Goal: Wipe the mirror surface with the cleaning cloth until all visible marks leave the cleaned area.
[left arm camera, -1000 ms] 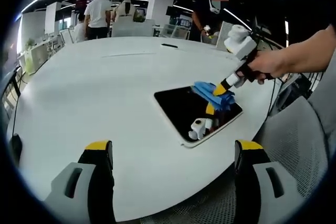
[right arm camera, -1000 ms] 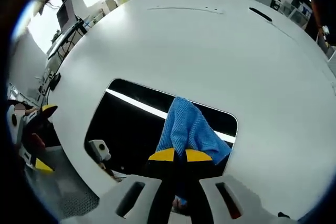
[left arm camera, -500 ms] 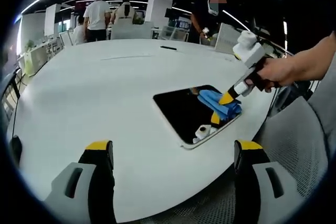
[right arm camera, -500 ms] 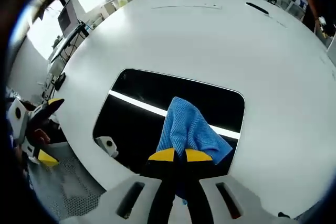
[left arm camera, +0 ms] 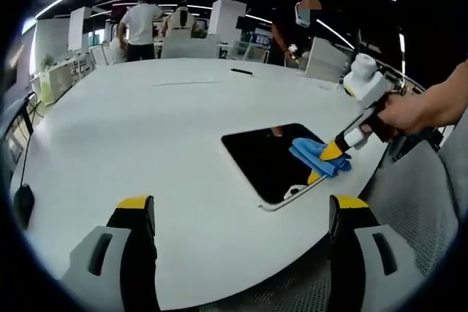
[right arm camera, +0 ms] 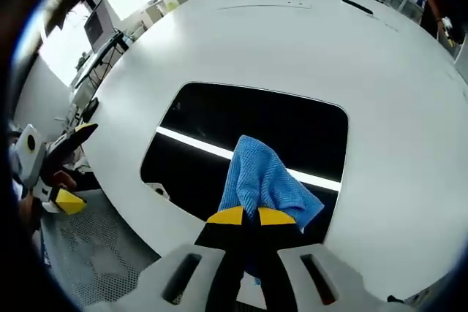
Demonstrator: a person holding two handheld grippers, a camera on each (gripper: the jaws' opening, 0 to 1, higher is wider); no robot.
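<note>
A dark rectangular mirror lies flat on the white table, near its right front edge. My right gripper is shut on a blue cleaning cloth, which rests on the mirror's near right corner. A hand holds that gripper, coming in from the right of the left gripper view. My left gripper stands open over the table's near edge, well short of the mirror, with nothing between its jaws. It also appears small at the left edge of the right gripper view.
Grey mesh chairs stand by the table's near right side. A thin black object lies far across the table. People stand beyond the table among desks and chairs.
The right gripper has dragged the cloth across the mirror toward its right near corner. The left gripper's camera has shifted slightly; its jaws stay open.
</note>
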